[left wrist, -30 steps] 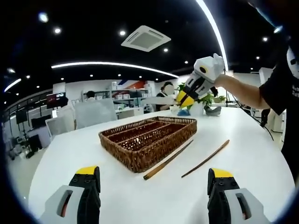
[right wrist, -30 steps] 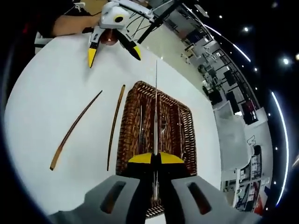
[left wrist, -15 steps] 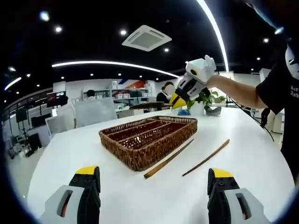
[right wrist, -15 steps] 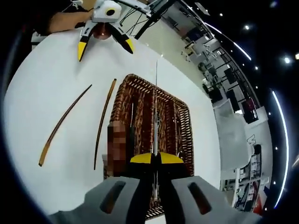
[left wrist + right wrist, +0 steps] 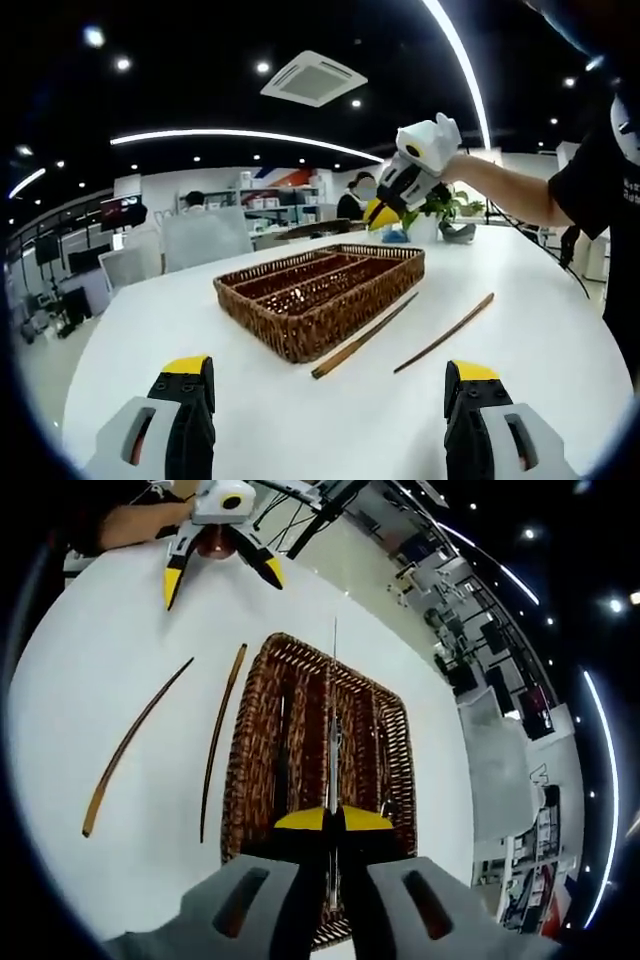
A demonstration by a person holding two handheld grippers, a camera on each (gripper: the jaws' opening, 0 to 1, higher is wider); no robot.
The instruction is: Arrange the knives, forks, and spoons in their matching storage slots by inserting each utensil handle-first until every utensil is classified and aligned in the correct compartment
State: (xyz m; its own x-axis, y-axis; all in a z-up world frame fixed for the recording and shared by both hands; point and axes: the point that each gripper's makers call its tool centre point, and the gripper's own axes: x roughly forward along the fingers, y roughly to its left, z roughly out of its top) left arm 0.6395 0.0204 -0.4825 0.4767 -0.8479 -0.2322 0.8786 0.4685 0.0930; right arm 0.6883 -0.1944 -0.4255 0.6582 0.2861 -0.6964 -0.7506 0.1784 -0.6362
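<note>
The thin metal utensil has come a little further in over the brown wicker tray since a moment ago, so it looks close to being put in a slot. The right gripper has its fingers clenched on the utensil, which points along the middle of the tray; its kind is too thin to tell. The tray sits on the white counter. Just beside it lie two long brown sticks, apart from each other. The left gripper hangs low over the counter, fingers spread and holding nothing, so nothing blocks the tray.
</note>
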